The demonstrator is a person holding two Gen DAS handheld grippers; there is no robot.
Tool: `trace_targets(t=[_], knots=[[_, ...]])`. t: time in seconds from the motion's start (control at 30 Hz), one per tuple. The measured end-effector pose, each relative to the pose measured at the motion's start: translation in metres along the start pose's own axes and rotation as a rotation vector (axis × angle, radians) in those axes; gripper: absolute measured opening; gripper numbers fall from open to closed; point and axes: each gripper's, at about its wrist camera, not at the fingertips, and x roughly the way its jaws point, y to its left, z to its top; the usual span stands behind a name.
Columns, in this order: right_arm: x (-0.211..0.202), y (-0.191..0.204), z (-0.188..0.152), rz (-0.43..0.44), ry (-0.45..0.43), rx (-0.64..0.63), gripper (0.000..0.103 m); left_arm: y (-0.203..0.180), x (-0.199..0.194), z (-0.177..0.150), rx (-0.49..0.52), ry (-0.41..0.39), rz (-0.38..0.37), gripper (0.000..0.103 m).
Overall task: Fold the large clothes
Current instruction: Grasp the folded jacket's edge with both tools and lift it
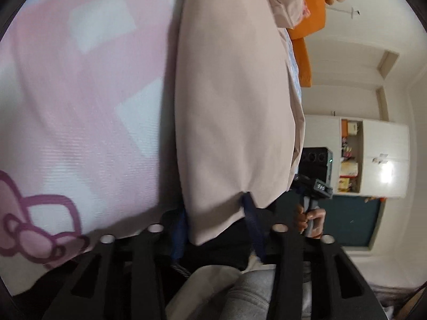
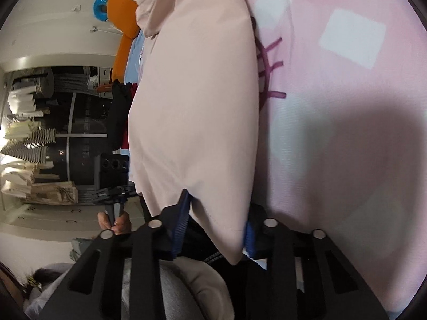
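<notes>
Pink printed sheet (image 1: 80,106) — perhaps a bed; white cabinet (image 1: 384,157) beyond.

Beige garment (image 1: 232,101) fills centre; pink sheet (image 1: 80,106) beside it bare; orange cushion (image 1: 307,26) crowds garment's far end.

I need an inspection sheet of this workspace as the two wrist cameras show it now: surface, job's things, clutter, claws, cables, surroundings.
Surface: pink and white bedsheet with a purple bow print.
Job's things: beige garment, its edge between the fingers of both claws.
Clutter: orange plush and crumpled beige cloth beyond the garment.
Claws: left claw shut on the garment; right claw shut on the garment.
Cables: nothing seen.
Surroundings: white cabinet; dark shelving with stacked items.
</notes>
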Motion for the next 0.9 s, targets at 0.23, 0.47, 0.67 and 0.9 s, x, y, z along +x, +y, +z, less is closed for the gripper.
trace_targets(t=[0.23,0.47,0.67,0.9], knots=[[-0.014,0.024,0.013,0.128,-0.019,0.002,0.01,-0.007,-0.009,-0.006,-0.061,-0.013,-0.146,0.018],[-0.049,0.082,0.052,0.235,-0.088,-0.097,0.01,-0.063,-0.054,0.016,0.03,-0.111,-0.285,0.017],[-0.059,0.133,0.13,0.244,-0.122,-0.183,0.01,-0.094,-0.098,0.091,0.11,-0.254,-0.258,0.013],[-0.05,0.128,0.233,0.202,-0.194,-0.116,0.01,-0.101,-0.109,0.207,0.096,-0.341,-0.159,0.009]])
